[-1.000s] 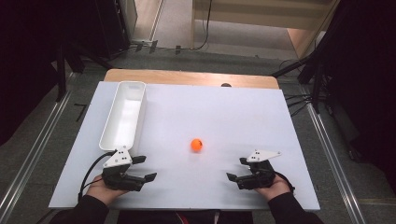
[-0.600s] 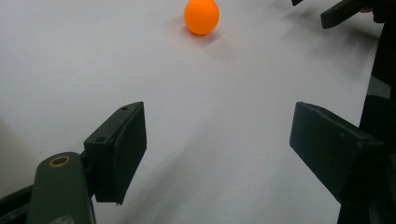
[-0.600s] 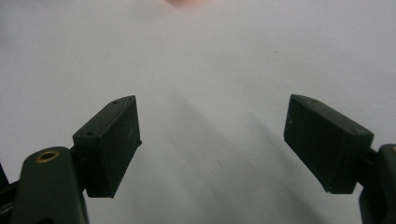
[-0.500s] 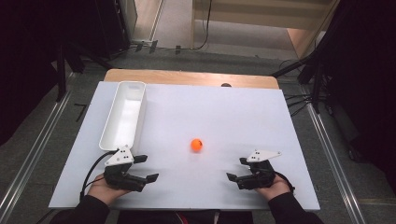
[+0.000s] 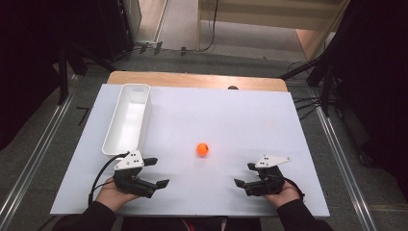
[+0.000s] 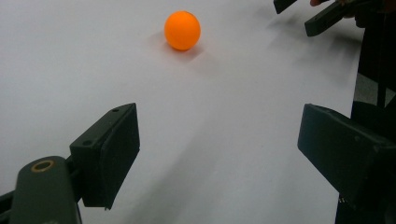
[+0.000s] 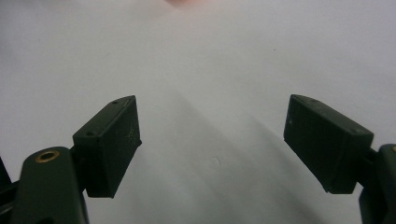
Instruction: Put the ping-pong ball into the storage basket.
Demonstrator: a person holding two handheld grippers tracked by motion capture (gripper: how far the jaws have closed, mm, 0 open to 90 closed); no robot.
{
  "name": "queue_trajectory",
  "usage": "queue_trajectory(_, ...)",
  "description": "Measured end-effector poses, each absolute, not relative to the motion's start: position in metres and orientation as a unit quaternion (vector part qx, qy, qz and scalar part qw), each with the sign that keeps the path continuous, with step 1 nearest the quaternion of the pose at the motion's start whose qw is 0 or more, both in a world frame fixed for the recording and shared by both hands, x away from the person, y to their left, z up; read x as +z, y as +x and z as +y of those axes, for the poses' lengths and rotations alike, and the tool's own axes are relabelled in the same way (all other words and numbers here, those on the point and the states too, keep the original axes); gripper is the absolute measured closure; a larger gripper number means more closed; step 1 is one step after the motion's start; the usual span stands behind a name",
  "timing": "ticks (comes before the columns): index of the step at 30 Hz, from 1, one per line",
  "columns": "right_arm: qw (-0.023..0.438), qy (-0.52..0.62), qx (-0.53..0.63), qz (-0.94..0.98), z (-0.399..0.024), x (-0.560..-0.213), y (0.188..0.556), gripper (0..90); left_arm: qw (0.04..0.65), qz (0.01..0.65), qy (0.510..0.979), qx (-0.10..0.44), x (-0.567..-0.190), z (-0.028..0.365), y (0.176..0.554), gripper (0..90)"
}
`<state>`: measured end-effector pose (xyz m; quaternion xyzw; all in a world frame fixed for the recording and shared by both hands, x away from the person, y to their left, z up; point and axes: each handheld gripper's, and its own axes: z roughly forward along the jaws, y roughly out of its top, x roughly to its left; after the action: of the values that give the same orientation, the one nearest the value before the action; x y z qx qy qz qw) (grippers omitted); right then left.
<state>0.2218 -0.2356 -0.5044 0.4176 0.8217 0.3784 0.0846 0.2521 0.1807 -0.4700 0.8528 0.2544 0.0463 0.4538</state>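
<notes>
Orange ball [image 5: 202, 149] sitting alone on the white table [image 5: 240, 115], between the two grippers and a little farther out, well apart from both. Small, smooth, round, looking like a hollow plastic table-tennis ball: judged very light, stiff but thin-shelled, slick, and free to roll at the slightest nudge. Best taken across its widest middle, pads square on opposite sides, low enough that it cannot pop upward or squirt forward; only a light squeeze wanted, since a hard one might dent it.

Left gripper [image 5: 159, 173] resting near the front edge, aimed toward the ball, jaws just opened wider, nothing between them; bare table ahead and the ball up and left of centre in the left gripper view [image 6: 182, 30]. Right gripper [image 5: 244, 175] near the front edge too, jaws wide apart and empty in the right gripper view.

White bin [image 5: 126, 120] lying lengthwise along the left side, empty, well clear of the ball.
</notes>
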Motion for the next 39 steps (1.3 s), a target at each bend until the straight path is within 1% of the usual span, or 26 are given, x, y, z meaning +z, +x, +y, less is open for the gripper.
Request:
queue_trajectory(11,0.085,0.421,0.378,0.82,-0.237,-0.505,0.22,17.4,0.465,0.265,0.844,0.042,-0.466,0.173,0.259,13.5)
queue_trajectory(15,0.085,0.419,0.379,0.82,-0.237,-0.505,0.22,17.4,0.462,0.261,0.846,0.044,-0.464,0.168,0.262,13.7)
queue_trajectory(28,0.085,0.418,0.379,0.821,-0.237,-0.504,0.22,17.4,0.448,0.267,0.853,0.026,-0.461,0.154,0.268,13.9)
queue_trajectory(39,0.09,0.418,0.384,0.818,-0.238,-0.504,0.22,17.4,0.451,0.27,0.85,0.026,-0.459,0.145,0.274,13.9)
